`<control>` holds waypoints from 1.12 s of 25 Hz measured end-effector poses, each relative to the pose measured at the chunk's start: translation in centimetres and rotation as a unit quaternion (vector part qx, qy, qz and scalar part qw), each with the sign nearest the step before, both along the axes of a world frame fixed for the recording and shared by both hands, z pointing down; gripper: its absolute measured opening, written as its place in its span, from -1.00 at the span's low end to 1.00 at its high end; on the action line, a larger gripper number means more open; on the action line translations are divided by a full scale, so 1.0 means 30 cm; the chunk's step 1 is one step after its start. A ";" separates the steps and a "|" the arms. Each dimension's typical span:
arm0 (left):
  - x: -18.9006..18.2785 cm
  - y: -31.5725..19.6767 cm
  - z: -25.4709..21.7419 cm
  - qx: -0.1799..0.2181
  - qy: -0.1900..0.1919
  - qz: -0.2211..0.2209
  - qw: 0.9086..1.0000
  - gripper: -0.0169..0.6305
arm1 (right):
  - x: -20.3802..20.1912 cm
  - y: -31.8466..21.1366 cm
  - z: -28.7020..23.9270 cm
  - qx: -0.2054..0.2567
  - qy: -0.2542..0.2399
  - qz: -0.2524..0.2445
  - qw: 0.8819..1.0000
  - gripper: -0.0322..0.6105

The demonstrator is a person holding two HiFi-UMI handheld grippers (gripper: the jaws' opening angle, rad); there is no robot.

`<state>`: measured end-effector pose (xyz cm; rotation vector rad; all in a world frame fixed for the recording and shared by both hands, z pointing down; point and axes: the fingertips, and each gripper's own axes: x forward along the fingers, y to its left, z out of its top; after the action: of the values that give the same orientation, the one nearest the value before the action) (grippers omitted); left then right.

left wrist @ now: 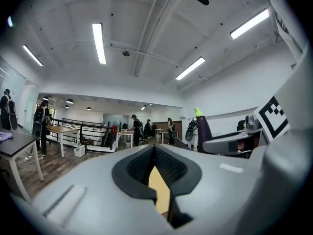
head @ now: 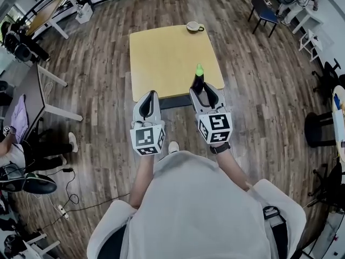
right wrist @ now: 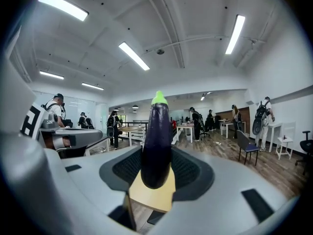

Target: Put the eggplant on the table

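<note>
Bringing the long dark purple eggplant (right wrist: 156, 141) over the table looks like the step in hand, so hold it level and do not hurry. Nearest you, at the lower middle of the head view, both claws sit side by side just in front of your pale top. The left claw (head: 151, 96) has its dark ribbed pads pressed together and carries nothing; in its own view only a slit near their base lets a sliver of tabletop show. Leave it out of the way at the left. The right claw (right wrist: 157, 155) is spread wide yet pinches the eggplant low on its body, one pad on each side, with the bright green cap pointing up and the rounded bottom end hanging free below the pads. Past the claws, the square yellow wooden table (head: 161, 58) fills the middle of the head view, its near edge just beyond the eggplant. You would do well to move on over the bare centre, sink until the bottom end meets the top, and lean it over before letting go, since I judge it would topple upright. At the far edge, upper centre of the frame, stands a small cup on a saucer (head: 193, 27); stay well short of it.
</note>
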<state>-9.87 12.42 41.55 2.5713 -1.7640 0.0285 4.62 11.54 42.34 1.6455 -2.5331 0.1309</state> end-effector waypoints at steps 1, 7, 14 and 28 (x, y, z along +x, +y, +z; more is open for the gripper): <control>-0.016 -0.027 0.001 0.000 0.001 0.000 1.000 -0.92 | -0.020 -0.027 0.000 0.000 0.001 -0.002 1.000 -0.32; -0.122 -0.187 0.003 0.000 0.008 0.001 1.000 -0.92 | -0.120 -0.195 0.004 0.001 0.007 -0.001 1.000 -0.32; -0.130 -0.337 0.075 -0.031 0.012 0.028 0.999 -0.92 | -0.155 -0.309 0.030 -0.006 0.013 0.007 1.000 -0.32; 0.024 -0.771 0.064 -0.021 -0.006 -0.016 1.000 -0.92 | -0.030 -0.770 0.045 -0.002 0.010 -0.032 0.999 -0.32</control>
<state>-9.15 -10.72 43.48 2.5192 -1.7884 0.0793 3.72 -11.55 43.69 1.5531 -2.5659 0.1139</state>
